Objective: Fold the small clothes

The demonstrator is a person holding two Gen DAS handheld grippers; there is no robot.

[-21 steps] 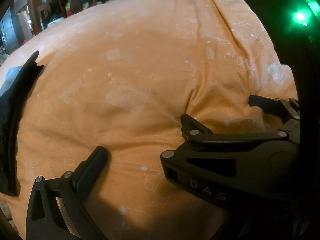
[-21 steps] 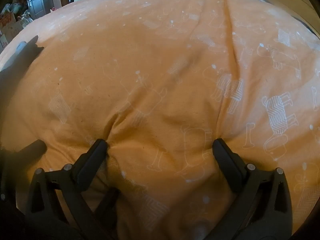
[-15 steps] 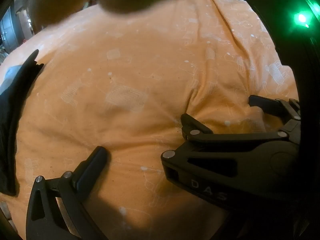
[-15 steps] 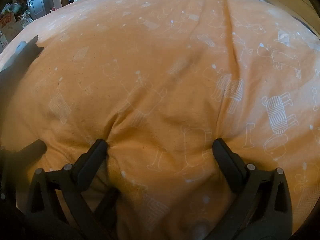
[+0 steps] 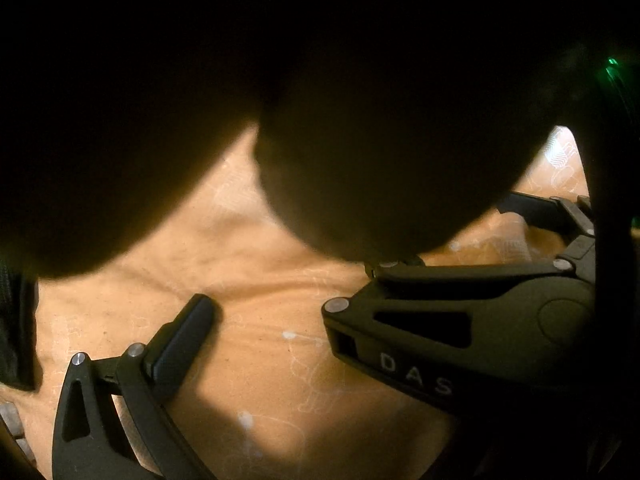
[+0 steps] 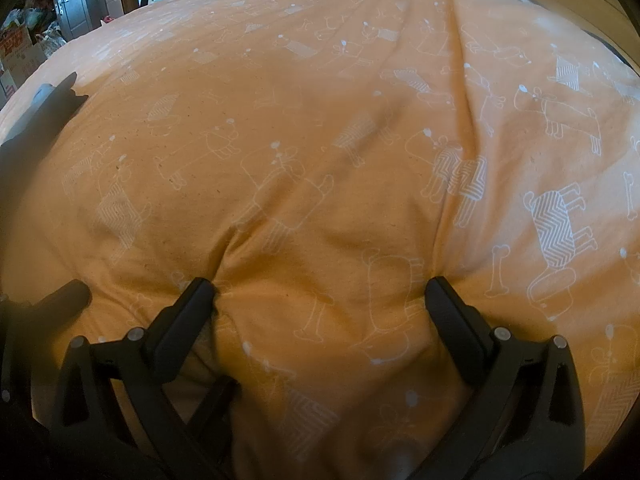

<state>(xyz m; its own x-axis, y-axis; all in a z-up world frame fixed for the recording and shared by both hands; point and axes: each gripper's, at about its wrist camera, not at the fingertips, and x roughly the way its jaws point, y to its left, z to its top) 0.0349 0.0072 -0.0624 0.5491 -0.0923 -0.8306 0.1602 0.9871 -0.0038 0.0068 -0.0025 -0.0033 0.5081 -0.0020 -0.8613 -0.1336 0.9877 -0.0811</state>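
Left wrist view: mounted just behind the left gripper [image 5: 280,320], looking forward and down along its fingers, very near an orange bedcover [image 5: 264,364]. Upper two thirds blocked by a large dark blurred shape [image 5: 320,100] close against the lens. Right gripper [image 5: 460,340] seen side-on at the right of this view.

Right wrist view: set just behind the right gripper [image 6: 320,292], facing forward over the orange bedcover [image 6: 320,120], low and close, room clutter [image 6: 24,44] far off at upper left.

Shared: the same cover and the stretch between both tools.
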